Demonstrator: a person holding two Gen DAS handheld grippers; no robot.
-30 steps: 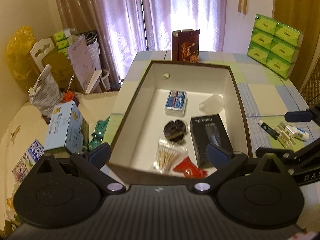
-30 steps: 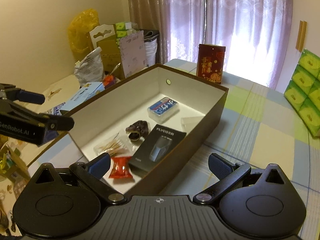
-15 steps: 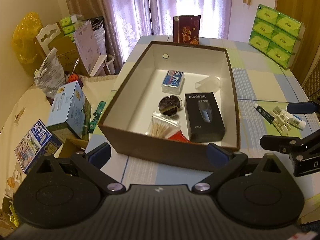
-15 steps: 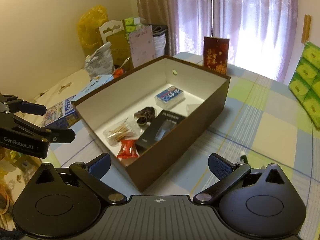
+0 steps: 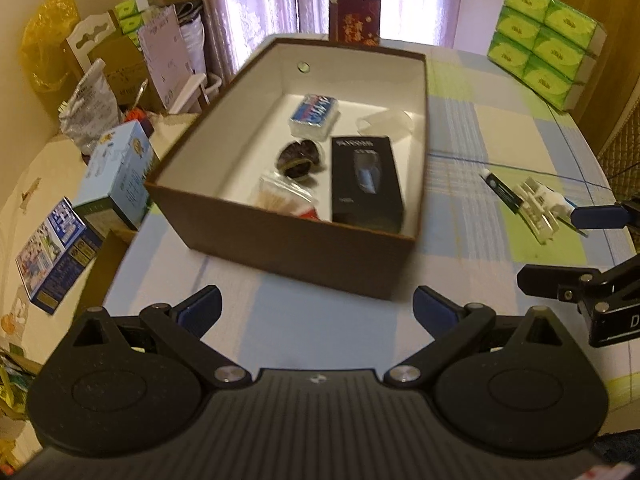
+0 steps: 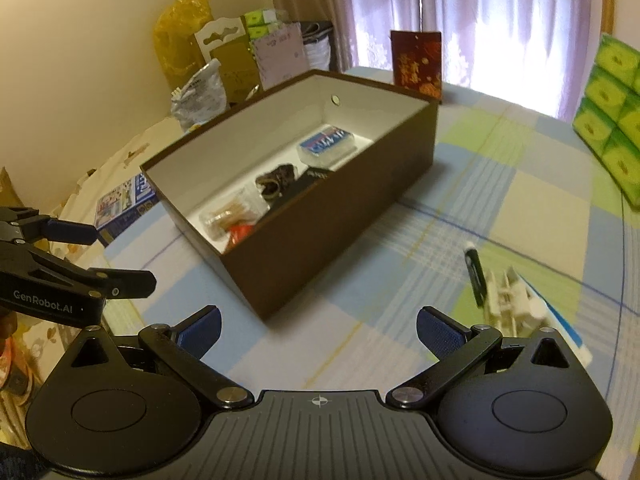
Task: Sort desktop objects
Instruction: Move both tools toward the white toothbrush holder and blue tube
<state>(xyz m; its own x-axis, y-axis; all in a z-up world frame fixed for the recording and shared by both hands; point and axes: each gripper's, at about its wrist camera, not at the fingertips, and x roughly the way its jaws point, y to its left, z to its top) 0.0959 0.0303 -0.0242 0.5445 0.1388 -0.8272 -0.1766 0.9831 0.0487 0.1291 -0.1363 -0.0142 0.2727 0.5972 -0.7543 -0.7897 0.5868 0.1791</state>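
Observation:
A brown cardboard box with a white inside stands on the checked tablecloth. In it lie a black product box, a blue card pack, a dark round thing, a bag of cotton swabs and a red packet. To the box's right on the cloth lie a black-and-white tube and a white plastic clip. My left gripper is open, empty, in front of the box. My right gripper is open, empty, near the box's front right corner.
A dark red gift carton stands behind the box. Green tissue packs are stacked at the table's far right. Left of the table, boxes and bags crowd a lower surface. The table's left edge runs close to the brown box.
Both grippers have pulled back from the box toward the table's near edge, so the whole box now shows. The tube and clip have come into the right wrist view. Both stayed open.

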